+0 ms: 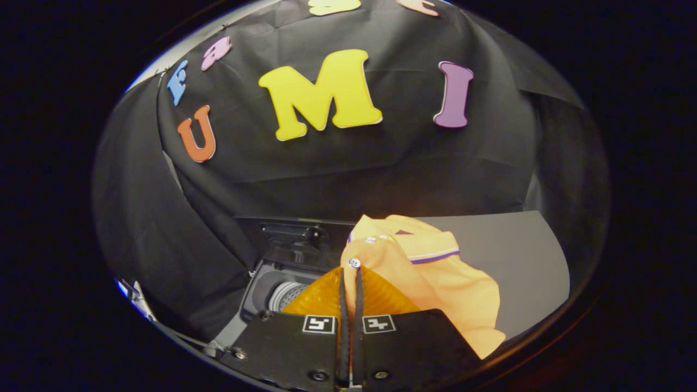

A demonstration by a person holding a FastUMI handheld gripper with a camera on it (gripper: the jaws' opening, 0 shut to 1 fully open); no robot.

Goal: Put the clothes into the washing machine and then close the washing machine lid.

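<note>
An orange polo shirt (435, 272) with a striped collar and white buttons hangs from my gripper (352, 272). Both fingers are shut on a fold of its cloth near the button placket, and the rest drapes down to the right of the fingers. Below and to the left of the fingers is the washing machine (256, 283), its top open, with the metal drum (286, 294) showing inside. The shirt hangs above and just right of that opening. The raised lid (294, 234) stands dark at the back of the machine.
A grey flat surface (523, 261) lies to the right, behind the hanging shirt. Black cloth walls close the booth at the back and on the left, close to the machine.
</note>
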